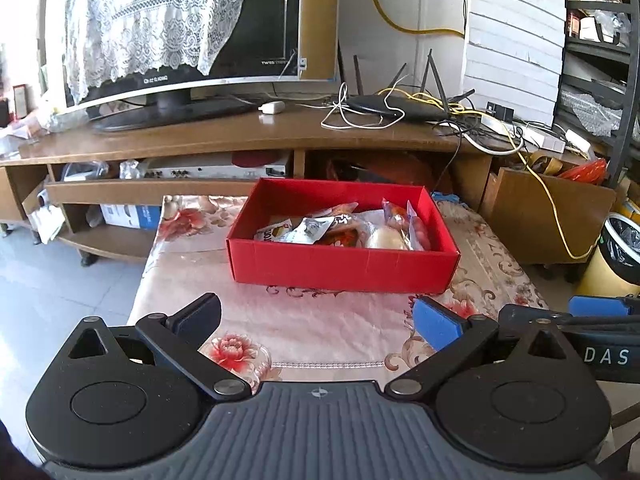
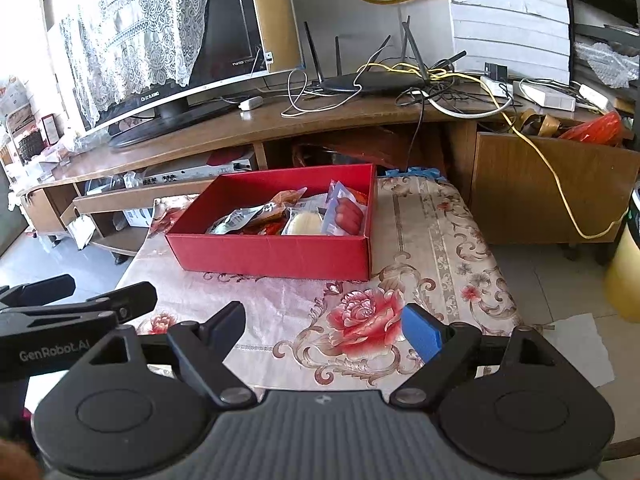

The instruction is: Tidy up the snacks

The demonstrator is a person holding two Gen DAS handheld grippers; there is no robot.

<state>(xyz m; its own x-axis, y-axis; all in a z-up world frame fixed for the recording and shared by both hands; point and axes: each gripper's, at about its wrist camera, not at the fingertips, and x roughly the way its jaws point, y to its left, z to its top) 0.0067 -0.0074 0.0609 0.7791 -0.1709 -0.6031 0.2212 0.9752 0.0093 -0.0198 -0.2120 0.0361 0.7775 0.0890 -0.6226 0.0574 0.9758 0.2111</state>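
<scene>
Red cardboard box on floral tablecloth, snack packets heaped inside. Left gripper and right gripper short of box, jaws wide, empty. Risk: loose cloth sliding, light box shoved, slick wrappers slipping.

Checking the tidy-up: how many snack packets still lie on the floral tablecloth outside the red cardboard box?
0. Every visible packet sits inside the red cardboard box; the floral tablecloth around it shows none, though the grippers hide its near edge.

I see a low table draped in a glossy floral tablecloth. A red cardboard box sits directly on it toward the far edge, snack packets inside.
</scene>
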